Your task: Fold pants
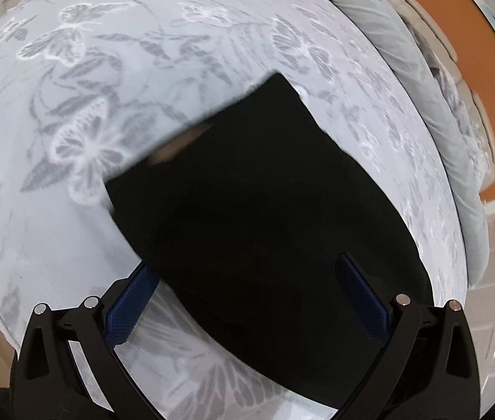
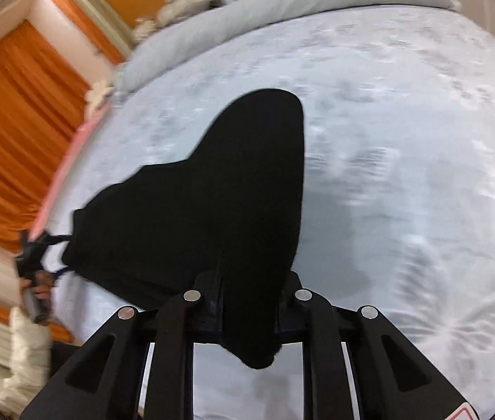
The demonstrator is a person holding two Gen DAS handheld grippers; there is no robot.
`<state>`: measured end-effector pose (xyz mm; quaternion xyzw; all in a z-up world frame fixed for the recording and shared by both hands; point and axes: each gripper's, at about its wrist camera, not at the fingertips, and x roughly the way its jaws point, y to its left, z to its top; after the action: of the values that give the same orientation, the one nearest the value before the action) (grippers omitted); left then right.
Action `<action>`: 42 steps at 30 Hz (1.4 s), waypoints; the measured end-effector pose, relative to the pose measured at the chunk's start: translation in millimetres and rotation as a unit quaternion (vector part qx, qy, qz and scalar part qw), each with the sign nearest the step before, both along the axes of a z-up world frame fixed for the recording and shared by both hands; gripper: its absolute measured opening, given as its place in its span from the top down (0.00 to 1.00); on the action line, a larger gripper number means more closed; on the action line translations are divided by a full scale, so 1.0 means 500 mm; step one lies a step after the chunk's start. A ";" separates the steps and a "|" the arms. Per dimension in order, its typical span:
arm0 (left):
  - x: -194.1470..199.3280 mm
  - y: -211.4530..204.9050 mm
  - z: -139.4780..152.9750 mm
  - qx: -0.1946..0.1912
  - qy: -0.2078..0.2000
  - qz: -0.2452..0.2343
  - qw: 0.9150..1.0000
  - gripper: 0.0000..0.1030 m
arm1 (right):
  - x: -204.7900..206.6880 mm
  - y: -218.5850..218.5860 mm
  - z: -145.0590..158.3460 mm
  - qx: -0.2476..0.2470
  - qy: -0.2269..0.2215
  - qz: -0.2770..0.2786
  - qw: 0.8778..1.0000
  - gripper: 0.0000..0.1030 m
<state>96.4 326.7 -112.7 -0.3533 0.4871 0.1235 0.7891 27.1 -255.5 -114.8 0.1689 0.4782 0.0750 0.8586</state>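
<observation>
On the bed (image 1: 72,70) the pants (image 1: 265,192) fill mid-frame. Our right tongs (image 2: 247,301) pinch a hem to lift it over; left tongs (image 1: 247,301) gape wide, holding nothing.

pants (image 1: 258,210): black, folded into a broad slab
position: spread on the bedspread, near end lifted
edge: one bunched end hangs toward the right wrist camera

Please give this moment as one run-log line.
right gripper: shut on pants | left gripper: open, pants between fingers | bed
</observation>
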 end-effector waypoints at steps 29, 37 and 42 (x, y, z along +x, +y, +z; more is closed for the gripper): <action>-0.079 0.098 0.007 -0.103 -0.062 0.050 0.991 0.08 | -0.001 0.348 0.004 -0.219 -0.091 0.177 0.955 0.31; -0.068 0.082 -0.049 -0.170 -0.040 0.020 0.984 0.06 | 0.036 0.358 -0.012 -0.185 -0.065 0.158 0.968 0.31; 0.002 0.045 -0.060 -0.154 -0.036 0.004 0.987 0.43 | 0.059 0.351 -0.009 -0.158 -0.056 0.132 0.977 0.31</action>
<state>97.3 349.3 -142.6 -0.4767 0.4705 0.0370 0.7416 56.7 -80.2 -119.3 -0.0382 0.4528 0.1203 0.8827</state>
